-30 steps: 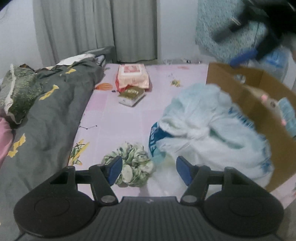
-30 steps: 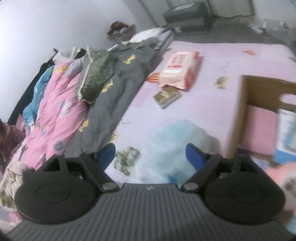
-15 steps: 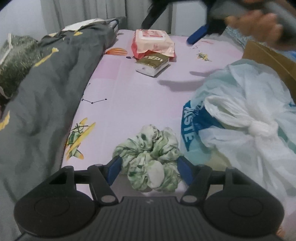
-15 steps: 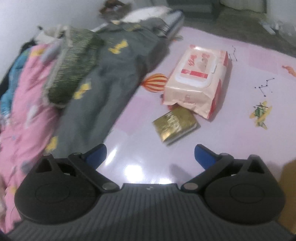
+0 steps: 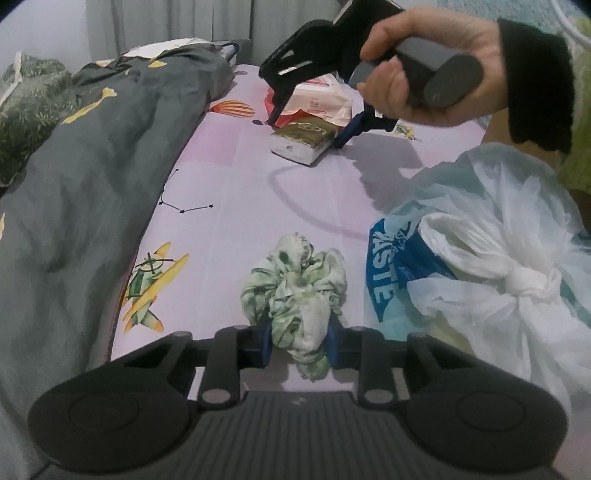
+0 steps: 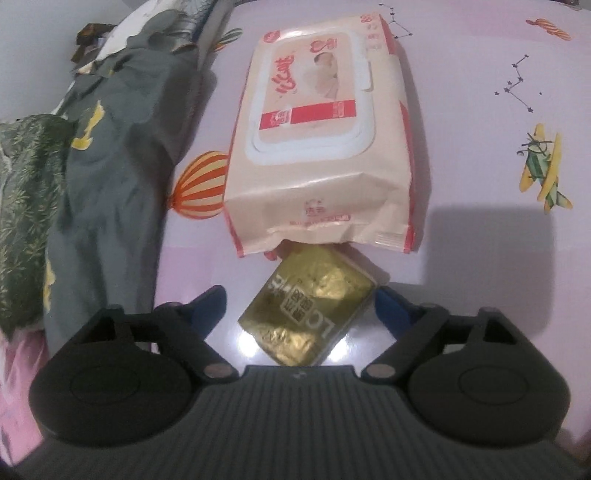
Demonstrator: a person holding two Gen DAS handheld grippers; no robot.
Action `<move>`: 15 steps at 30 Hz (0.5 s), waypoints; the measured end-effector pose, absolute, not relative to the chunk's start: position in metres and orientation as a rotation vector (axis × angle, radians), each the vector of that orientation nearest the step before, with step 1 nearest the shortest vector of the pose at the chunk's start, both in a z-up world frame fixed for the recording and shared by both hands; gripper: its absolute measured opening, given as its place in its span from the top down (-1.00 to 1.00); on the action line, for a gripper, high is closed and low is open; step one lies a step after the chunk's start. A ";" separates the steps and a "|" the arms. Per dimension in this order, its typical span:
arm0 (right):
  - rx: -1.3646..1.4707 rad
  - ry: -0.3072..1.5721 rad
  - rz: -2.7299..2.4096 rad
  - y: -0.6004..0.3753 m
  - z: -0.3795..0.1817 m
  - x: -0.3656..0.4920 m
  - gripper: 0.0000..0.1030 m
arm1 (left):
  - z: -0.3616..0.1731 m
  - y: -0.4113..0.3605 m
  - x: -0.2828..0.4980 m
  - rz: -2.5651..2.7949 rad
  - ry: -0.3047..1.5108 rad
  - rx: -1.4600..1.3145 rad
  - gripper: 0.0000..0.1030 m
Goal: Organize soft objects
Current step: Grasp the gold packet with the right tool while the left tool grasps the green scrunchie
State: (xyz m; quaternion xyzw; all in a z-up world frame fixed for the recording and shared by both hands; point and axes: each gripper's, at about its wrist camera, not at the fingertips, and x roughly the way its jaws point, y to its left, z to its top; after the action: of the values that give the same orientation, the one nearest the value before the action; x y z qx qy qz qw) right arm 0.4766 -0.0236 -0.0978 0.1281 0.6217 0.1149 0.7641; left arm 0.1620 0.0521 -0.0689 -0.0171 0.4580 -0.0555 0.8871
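Pinching the near end of a green-and-white scrunchie [image 5: 295,291], the left gripper [image 5: 298,341] has just closed its blue pads against the bunched fabric, which rests on the pink bedsheet [image 5: 236,192] and fans out away from the camera. Just to the right of the scrunchie lies a knotted white-and-blue plastic bag [image 5: 491,273], its knot facing the near side. To the left, a grey blanket [image 5: 85,177] with yellow shapes runs along the edge of the sheet, and a printed yellow aeroplane shows on the sheet beside it. Farther back, the person's right hand [image 5: 424,62], in a dark sleeve, holds the right gripper [image 6: 300,304] tilted down over a small gold tissue pack [image 6: 310,317]. In the right wrist view its jaws have just been narrowing but remain spread, one blue finger on either side of the pack; the right finger is very close to the pack's edge, and whether it touches cannot be told, while the left finger stands clear. The gold pack lies at an angle on the sheet, its far corner tucked under the near edge of a larger peach wet-wipes pack [image 6: 321,136]. A printed striped balloon peeks out at the left of the wipes pack, and curtains [image 5: 166,22] hang beyond the bed.
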 end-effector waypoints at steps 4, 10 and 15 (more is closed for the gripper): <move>0.207 1.304 0.241 -0.013 -0.097 0.475 -0.41 | -0.068 0.055 0.162 -0.118 0.954 -0.056 0.55; 0.202 1.289 0.255 -0.019 -0.096 0.469 -0.15 | -0.064 0.058 0.160 -0.119 0.950 -0.090 0.59; 0.276 1.292 0.288 -0.036 -0.086 0.457 -0.10 | -0.058 0.061 0.155 -0.101 0.940 -0.097 0.60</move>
State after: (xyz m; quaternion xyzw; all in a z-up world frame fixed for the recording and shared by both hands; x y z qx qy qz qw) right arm 0.4572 -0.0360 -0.0857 0.1277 0.5979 0.1333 0.7800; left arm 0.1548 0.0608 -0.0575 -0.0469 0.4527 -0.0488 0.8891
